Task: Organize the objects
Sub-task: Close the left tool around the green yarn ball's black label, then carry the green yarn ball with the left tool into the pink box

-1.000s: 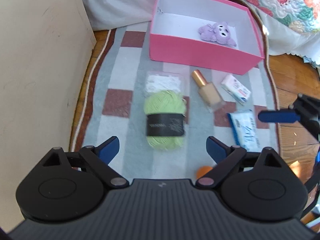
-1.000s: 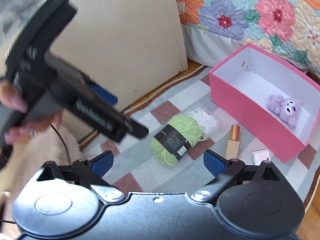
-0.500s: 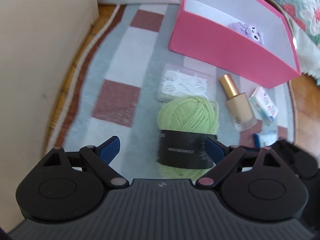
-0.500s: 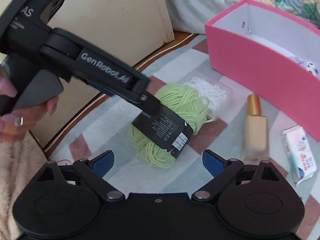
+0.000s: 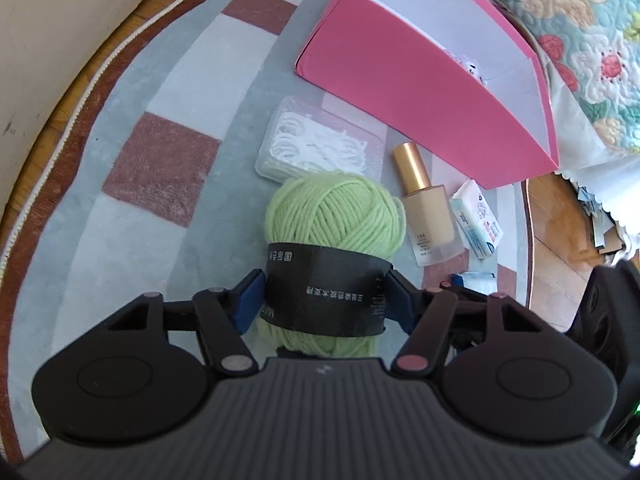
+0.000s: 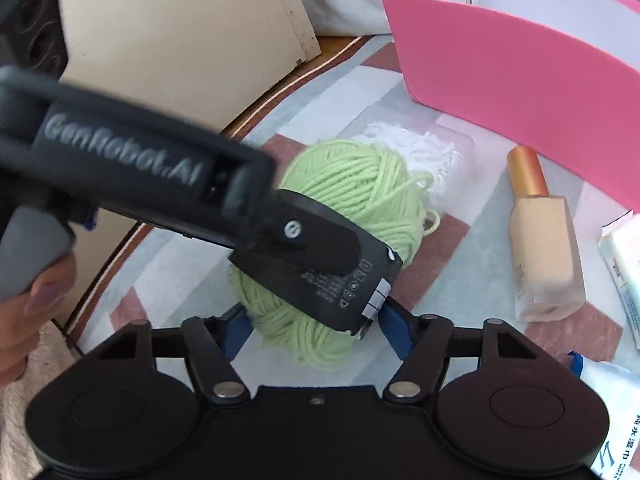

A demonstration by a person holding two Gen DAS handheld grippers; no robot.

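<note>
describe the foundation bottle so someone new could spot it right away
Start at the pink box on the checked rug. Just in front of its long wall lies the foundation bottle, on its side between the green yarn ball and a small tissue pack. It alone has a gold cap and beige glass body.

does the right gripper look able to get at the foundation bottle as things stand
Probably yes. The right gripper is open beside the green yarn ball, which the left gripper clamps. The foundation bottle lies uncovered on the rug to its right, with nothing lying between them.
</note>
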